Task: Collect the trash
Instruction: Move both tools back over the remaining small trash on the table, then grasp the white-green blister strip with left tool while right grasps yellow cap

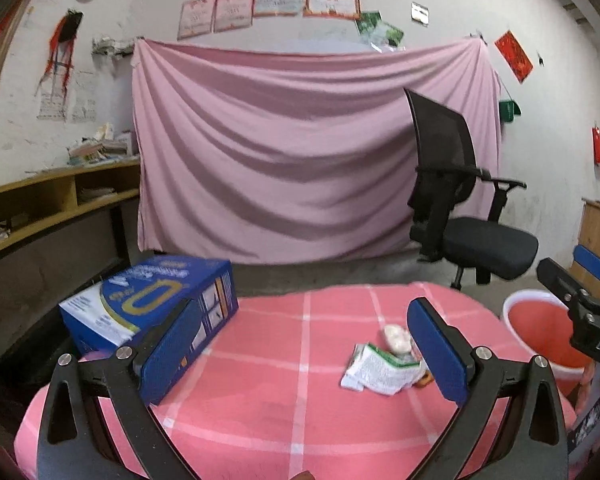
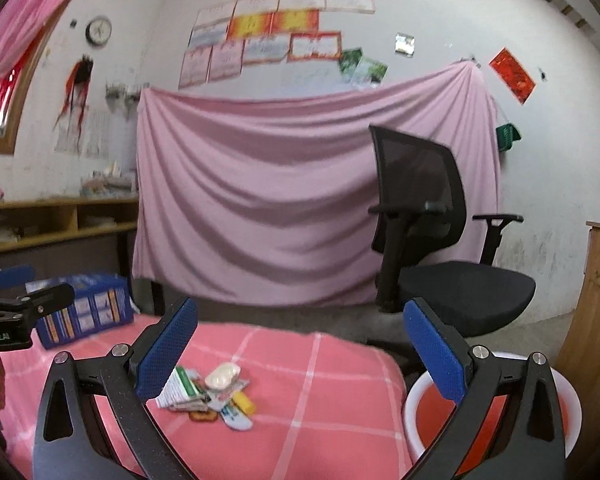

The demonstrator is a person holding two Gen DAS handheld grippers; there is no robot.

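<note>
A small pile of trash lies on the pink checked tablecloth (image 1: 260,408): a crumpled white and green wrapper (image 1: 380,368), a pale round blister pack (image 1: 396,338) and small bits behind my finger. In the right wrist view the wrapper (image 2: 182,392), the blister pack (image 2: 222,376) and flat packets (image 2: 238,414) lie together. My left gripper (image 1: 304,344) is open and empty, above the table, with the pile by its right finger. My right gripper (image 2: 300,352) is open and empty, with the pile by its left finger. A red bin with a white rim (image 1: 540,328) stands right of the table; it also shows in the right wrist view (image 2: 432,408).
A blue carton (image 1: 152,300) stands at the table's left edge and shows in the right wrist view (image 2: 84,316). A black office chair (image 1: 460,216) stands beyond the table before a hanging pink sheet (image 1: 280,152). Wooden shelves (image 1: 40,200) run along the left wall.
</note>
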